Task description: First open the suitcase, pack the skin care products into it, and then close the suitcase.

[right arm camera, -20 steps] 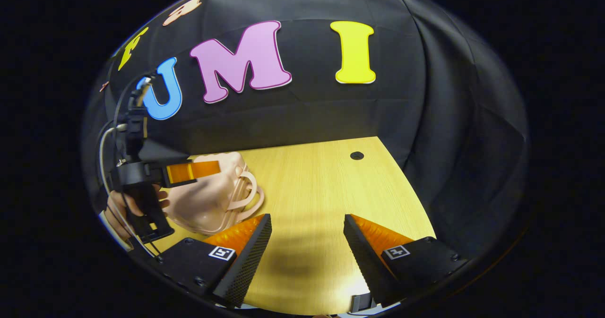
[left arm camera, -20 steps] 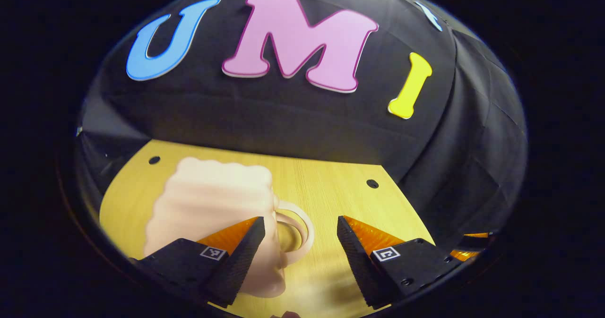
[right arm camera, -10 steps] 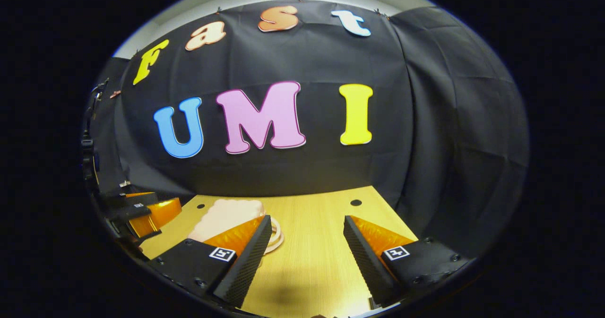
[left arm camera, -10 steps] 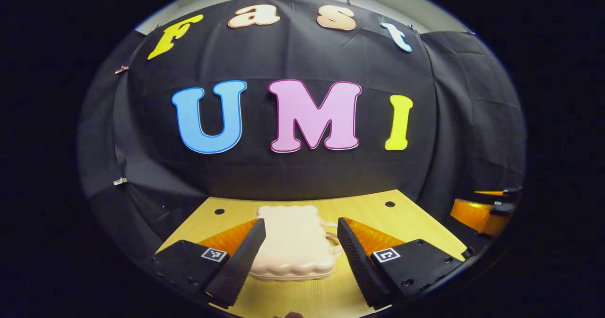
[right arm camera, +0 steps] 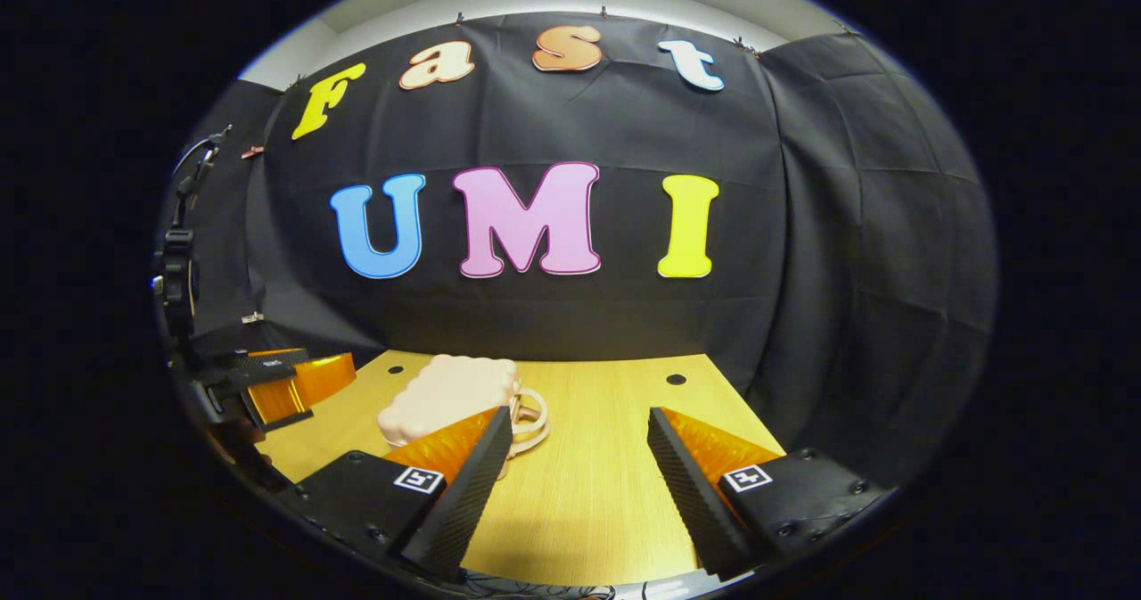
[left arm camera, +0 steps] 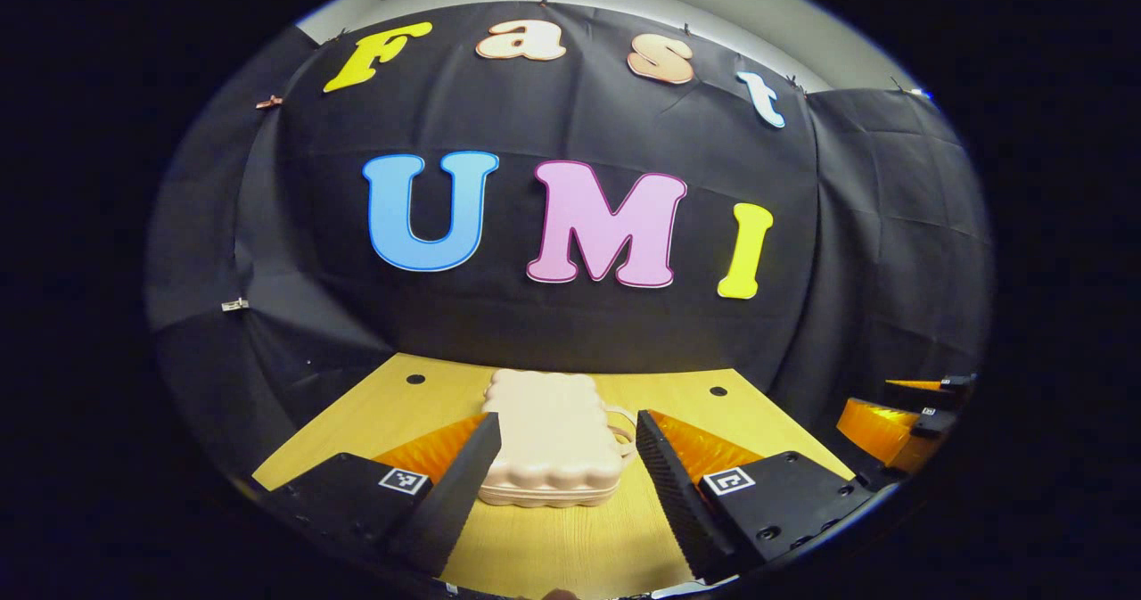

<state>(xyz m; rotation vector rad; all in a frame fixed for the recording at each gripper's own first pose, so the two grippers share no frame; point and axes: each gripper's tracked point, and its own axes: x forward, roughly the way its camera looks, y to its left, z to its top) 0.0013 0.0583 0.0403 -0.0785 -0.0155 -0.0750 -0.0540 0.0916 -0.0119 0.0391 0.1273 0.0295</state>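
Yellow wood makes up the table (left arm camera: 374, 413), the biggest thing, and it fills the lower middle of the left gripper view and of the right gripper view (right arm camera: 606, 457). The small pink suitcase (left arm camera: 553, 435) lies flat and shut on it, low in the middle of the left gripper view and a bit left of the middle in the right gripper view (right arm camera: 446, 395), with its round handles (right arm camera: 532, 417) on its right side. The left gripper (left arm camera: 568, 484) at the bottom of its view is wide open and holds nothing, and the right gripper (right arm camera: 579, 484) at the bottom of its view is wide open with nothing in it too.
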